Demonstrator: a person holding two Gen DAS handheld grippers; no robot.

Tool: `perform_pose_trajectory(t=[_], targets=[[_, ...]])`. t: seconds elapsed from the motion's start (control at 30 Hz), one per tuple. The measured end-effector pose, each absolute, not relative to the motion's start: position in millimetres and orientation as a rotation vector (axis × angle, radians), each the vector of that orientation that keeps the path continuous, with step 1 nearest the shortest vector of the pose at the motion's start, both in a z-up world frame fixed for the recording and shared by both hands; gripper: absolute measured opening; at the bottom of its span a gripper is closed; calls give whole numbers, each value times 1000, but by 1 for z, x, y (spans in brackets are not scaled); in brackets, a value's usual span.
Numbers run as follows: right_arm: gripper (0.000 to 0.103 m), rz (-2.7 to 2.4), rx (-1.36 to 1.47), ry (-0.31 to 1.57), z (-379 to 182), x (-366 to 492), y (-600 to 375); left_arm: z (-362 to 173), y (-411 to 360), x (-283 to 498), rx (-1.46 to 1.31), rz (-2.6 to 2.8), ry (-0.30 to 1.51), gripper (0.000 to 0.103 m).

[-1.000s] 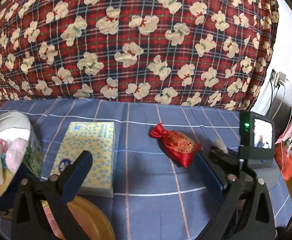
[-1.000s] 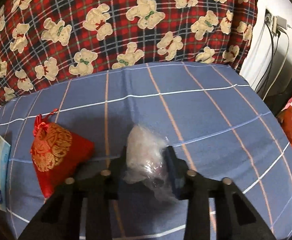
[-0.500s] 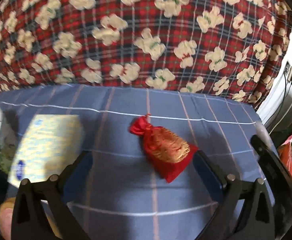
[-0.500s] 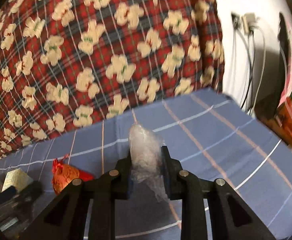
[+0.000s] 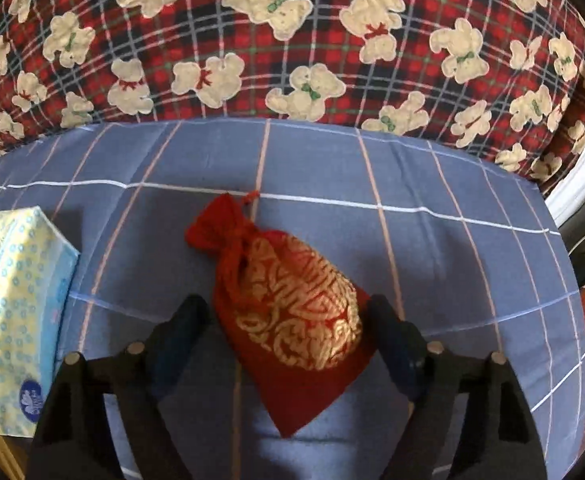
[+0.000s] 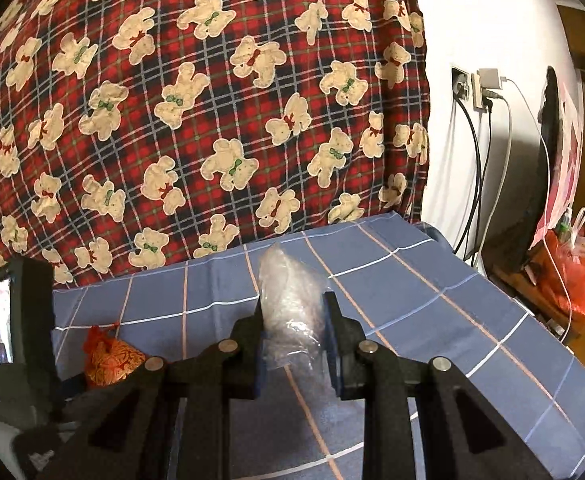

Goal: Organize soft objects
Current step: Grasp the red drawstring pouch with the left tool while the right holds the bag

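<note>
My black left claw (image 5: 282, 320) framed a red pouch (image 5: 288, 316) swirled with gold brocade, on a blue sheet (image 5: 432, 248) crossed by white and pink lines. Beside it lay a tissue pack (image 5: 10, 312), pale yellow with blue dots. Behind rose a red-and-navy plaid quilt (image 5: 292, 40) of cream bears; my right claw (image 6: 294, 328) pinched a clear, whitish bag (image 6: 290, 304)

**Around the bed**

A blue checked sheet (image 5: 432, 248) covers the bed, backed by a red plaid teddy-bear quilt (image 6: 196, 112). On the white wall (image 6: 488, 24), chargers and cables (image 6: 480, 88); farther right, an orange plastic bag (image 6: 576, 272).
</note>
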State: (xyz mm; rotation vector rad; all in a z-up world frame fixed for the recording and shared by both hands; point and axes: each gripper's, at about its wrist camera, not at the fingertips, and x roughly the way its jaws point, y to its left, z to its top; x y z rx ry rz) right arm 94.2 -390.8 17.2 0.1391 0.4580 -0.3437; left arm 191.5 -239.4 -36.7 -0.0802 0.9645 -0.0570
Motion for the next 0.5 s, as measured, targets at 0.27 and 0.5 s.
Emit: perform_pose_trajectory(t=[0.27, 0.5], targets=[[26, -366, 116, 425, 21, 89, -386, -37, -233, 188, -73, -109, 905, 36], [26, -407, 73, 360, 28, 81, -380, -28, -236, 166, -49, -146, 853, 29]])
